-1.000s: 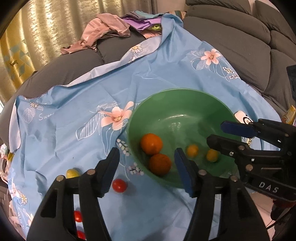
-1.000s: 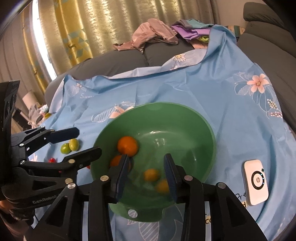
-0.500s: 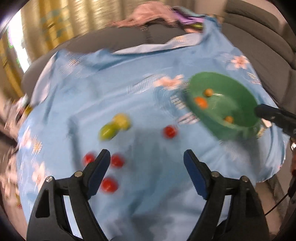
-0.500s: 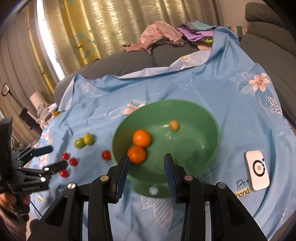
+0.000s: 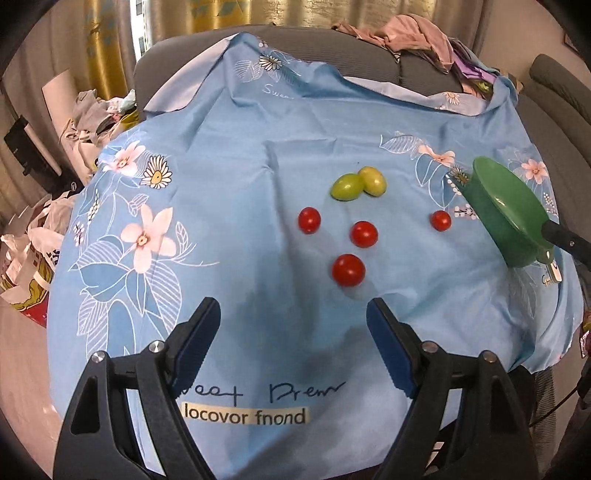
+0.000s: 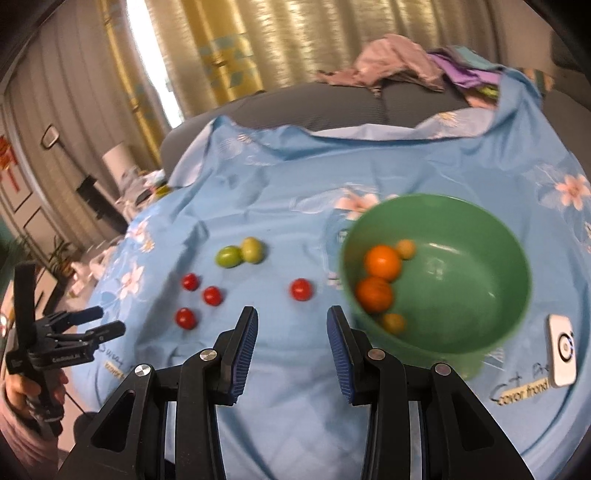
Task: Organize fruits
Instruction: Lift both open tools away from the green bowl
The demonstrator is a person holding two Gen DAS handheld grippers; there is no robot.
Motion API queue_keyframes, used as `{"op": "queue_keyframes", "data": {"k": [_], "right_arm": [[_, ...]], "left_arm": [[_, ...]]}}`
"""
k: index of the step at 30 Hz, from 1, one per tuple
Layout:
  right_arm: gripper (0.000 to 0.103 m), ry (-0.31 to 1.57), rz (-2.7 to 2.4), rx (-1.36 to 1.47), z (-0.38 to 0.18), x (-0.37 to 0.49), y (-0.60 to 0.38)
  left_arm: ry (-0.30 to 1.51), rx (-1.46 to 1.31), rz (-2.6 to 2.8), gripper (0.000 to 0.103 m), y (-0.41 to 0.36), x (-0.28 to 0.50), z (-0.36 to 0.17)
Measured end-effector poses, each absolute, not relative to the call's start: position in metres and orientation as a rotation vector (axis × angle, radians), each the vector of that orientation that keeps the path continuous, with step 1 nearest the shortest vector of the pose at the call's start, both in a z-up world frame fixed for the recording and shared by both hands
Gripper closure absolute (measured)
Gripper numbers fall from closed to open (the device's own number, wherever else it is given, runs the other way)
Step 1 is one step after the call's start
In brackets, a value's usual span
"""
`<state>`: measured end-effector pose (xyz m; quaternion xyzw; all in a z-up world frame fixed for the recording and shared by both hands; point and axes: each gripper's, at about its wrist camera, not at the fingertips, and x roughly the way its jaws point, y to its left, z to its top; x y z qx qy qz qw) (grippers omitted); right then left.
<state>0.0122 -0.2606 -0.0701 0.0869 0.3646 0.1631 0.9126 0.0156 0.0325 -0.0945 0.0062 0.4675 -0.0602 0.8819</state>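
A green bowl (image 6: 480, 266) on the blue flowered cloth holds two oranges (image 6: 382, 261) and two small yellow fruits (image 6: 393, 322). It shows edge-on in the left wrist view (image 5: 498, 206). Several red cherry tomatoes (image 5: 348, 269) and two green fruits (image 5: 347, 187) lie on the cloth left of the bowl. My left gripper (image 5: 293, 347) is open and empty, just short of the nearest tomato. My right gripper (image 6: 291, 332) is open and empty, near the bowl's left side and the single tomato (image 6: 301, 289).
A white device (image 6: 561, 349) lies on the cloth right of the bowl. Clothes (image 5: 402, 35) are piled at the back of the grey sofa. Bags and clutter (image 5: 33, 236) lie on the floor at the left. The cloth's front edge carries printed text (image 5: 245, 417).
My left gripper swung left away from the bowl and now faces the tomatoes and green fruits. My right gripper pulled back and left from the bowl.
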Motion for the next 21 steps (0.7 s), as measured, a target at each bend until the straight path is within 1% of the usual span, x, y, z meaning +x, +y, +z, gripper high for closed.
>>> {"op": "queue_keyframes", "data": {"k": [11, 21], "right_arm": [[0.064, 0.805, 0.385, 0.094, -0.076, 0.025, -0.218], [0.064, 0.818, 0.396, 0.066, -0.076, 0.041, -0.197]], "left_arm": [[0.995, -0.028, -0.19, 0.022, 0.045, 0.016, -0.11], [0.976, -0.043, -0.249, 0.022, 0.046, 0.028, -0.11]]}}
